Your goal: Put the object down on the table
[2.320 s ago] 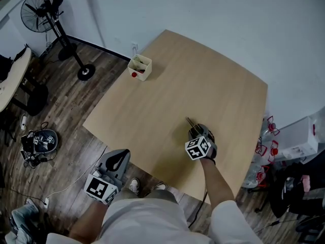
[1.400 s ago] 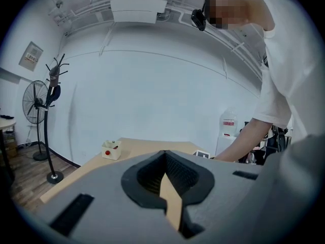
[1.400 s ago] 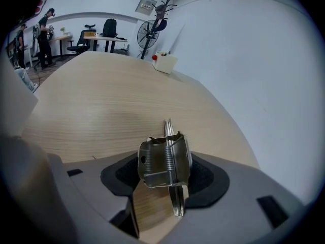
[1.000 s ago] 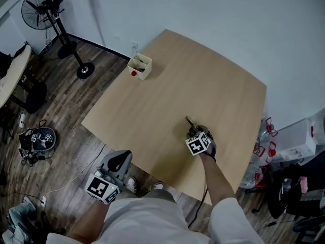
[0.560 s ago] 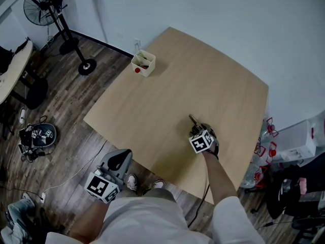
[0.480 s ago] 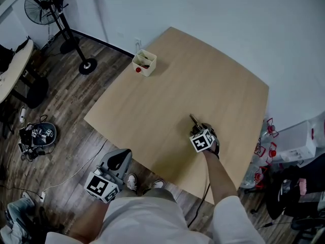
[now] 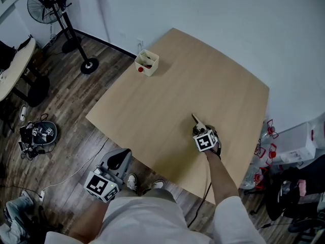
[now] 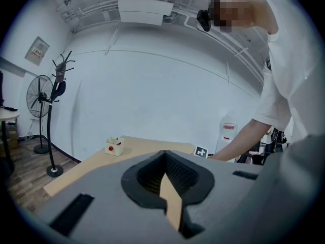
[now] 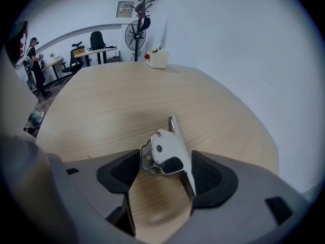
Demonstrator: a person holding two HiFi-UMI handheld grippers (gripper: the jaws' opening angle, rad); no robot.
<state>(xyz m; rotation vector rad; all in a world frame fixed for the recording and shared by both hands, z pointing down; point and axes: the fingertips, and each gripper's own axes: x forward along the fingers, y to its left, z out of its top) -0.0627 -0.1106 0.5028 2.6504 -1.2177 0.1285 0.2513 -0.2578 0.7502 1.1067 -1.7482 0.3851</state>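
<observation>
As the fingers of our right gripper (image 9: 167, 173) have just been spreading wide, the metal clip (image 9: 165, 147) rests loose between them on the bench (image 9: 117, 100); our left gripper (image 8: 165, 159) hovers off-bench, fingers pressed together, empty.

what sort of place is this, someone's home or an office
Most likely an office or lab: desks with office chairs at the back, a pedestal fan by a bare white wall, and a plain wooden table on wood-look flooring.
</observation>
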